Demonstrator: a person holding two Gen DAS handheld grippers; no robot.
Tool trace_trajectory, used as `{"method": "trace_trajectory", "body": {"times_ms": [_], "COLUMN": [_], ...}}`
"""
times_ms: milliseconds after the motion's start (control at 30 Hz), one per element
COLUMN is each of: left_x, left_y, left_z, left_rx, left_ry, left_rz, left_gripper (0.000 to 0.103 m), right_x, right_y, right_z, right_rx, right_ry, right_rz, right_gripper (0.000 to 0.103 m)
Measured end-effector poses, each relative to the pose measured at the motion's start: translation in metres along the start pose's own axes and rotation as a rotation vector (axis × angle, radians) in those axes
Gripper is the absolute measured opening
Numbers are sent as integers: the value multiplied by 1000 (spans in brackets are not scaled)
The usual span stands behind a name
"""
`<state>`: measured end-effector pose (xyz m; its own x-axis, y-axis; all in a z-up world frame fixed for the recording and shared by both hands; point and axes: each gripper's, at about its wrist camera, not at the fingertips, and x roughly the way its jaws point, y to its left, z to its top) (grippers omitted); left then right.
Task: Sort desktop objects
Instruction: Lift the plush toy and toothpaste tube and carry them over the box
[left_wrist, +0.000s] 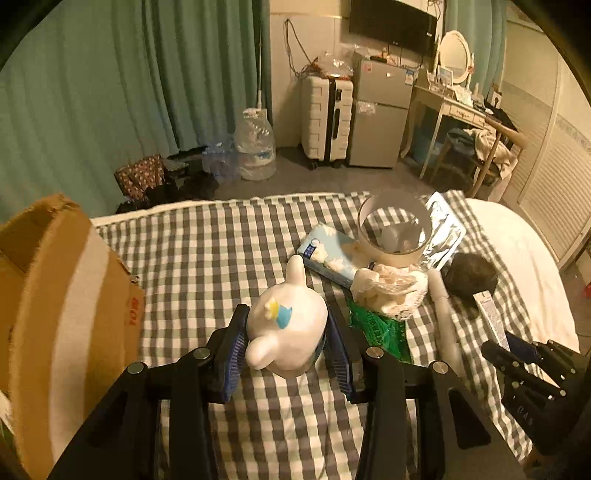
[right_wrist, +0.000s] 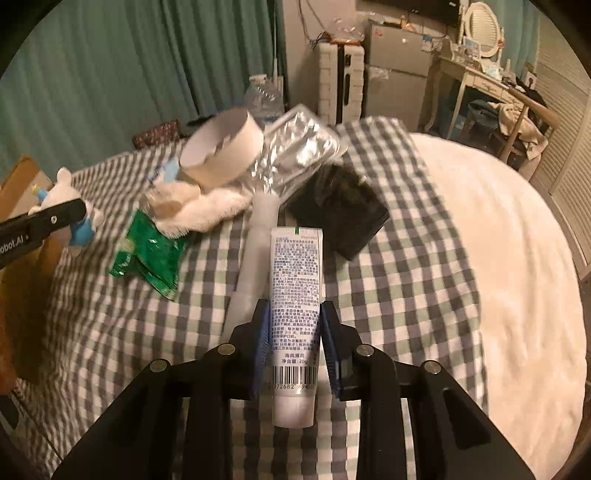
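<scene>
Left wrist view — left gripper (left_wrist: 286, 345) clamps one toy (left_wrist: 286, 328); right gripper (right_wrist: 293, 345) clamps one tube (right_wrist: 294, 314).

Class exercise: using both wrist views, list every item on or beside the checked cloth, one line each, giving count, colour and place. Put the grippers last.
Toy figure: one, white with blue and yellow, in left gripper.
Tube: one, white, printed, in right gripper.
Cardboard box: one, brown, left edge.
Tape roll: one, white, far pile.
Foil pack: one, silver, behind roll.
Green packet: one, mid cloth.
Black pouch: one, right of pile.
Checked cloth: one, grey-white.
Left gripper: shut on toy figure.
Right gripper: shut on tube.
</scene>
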<state>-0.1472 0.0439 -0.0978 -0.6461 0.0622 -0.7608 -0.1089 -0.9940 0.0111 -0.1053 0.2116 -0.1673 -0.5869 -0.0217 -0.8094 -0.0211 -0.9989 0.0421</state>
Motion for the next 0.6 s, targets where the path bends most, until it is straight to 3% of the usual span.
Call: {"method": "trace_trajectory", "body": {"times_ms": [300,600], "left_x": [-60,-127], "left_y": [9,9], "left_z": [1,-6], "left_rx": [-8,-16], "left_ry": [-98,-178], "left_rz": [4,9], "left_gripper": [42,42], "right_x": [-52,-117], "right_y": [-2,20], "right_z": [19,20], "right_rx": [19,32], "right_ry": [-123,-246], "right_rz": [9,59], "right_gripper": [27,27]}}
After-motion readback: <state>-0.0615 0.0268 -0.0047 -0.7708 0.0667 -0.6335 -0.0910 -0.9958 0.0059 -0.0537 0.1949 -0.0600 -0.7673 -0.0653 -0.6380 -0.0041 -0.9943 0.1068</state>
